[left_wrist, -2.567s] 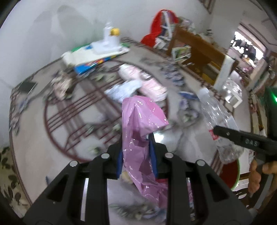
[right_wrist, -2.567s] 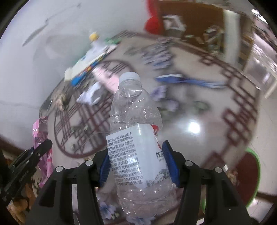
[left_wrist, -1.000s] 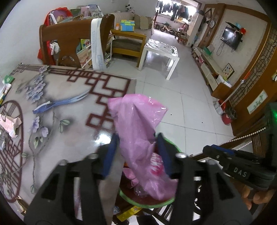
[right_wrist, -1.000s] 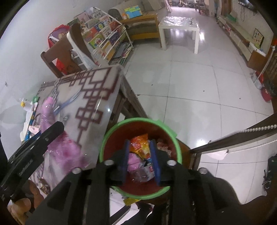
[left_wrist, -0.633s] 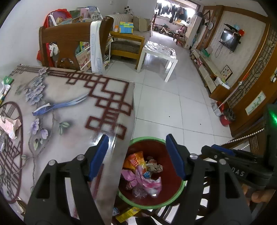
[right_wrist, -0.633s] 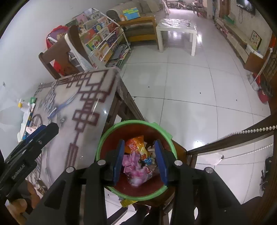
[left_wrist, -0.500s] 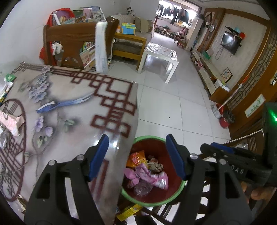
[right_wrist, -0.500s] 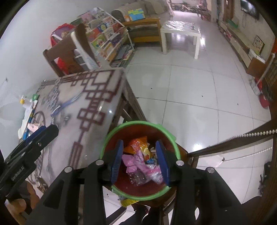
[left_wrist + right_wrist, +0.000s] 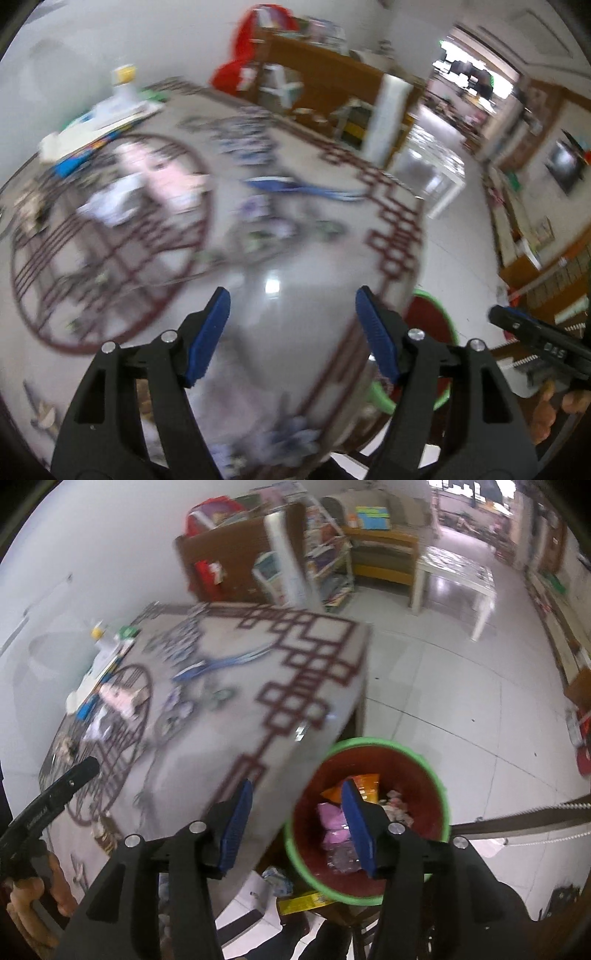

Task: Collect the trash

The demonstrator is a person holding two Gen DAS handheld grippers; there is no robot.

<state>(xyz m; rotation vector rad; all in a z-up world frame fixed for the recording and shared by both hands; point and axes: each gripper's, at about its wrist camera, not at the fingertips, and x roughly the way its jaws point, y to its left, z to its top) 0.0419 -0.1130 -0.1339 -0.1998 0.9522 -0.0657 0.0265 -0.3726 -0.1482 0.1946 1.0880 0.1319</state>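
Observation:
A red bin with a green rim (image 9: 436, 771) stands beside the table's corner and holds a pink bag (image 9: 334, 827), an orange wrapper (image 9: 364, 784) and a clear bottle. My right gripper (image 9: 295, 823) is open and empty, over the table edge and the bin. My left gripper (image 9: 291, 332) is open and empty above the patterned table (image 9: 295, 273), blurred by motion. Pink and white crumpled scraps (image 9: 147, 181) lie at the table's far left. The bin (image 9: 432, 325) shows at the right in the left wrist view.
A white bottle with a yellow cap (image 9: 123, 79) and flat books stand at the table's far edge. A wooden chair with red cloth (image 9: 306, 70) stands behind the table. A white low table (image 9: 458, 579) and bookshelves stand across the tiled floor.
The pink bag and the bottle have dropped into the bin and both grippers have opened. The left gripper has swung back toward the table; the right has shifted left over the table edge.

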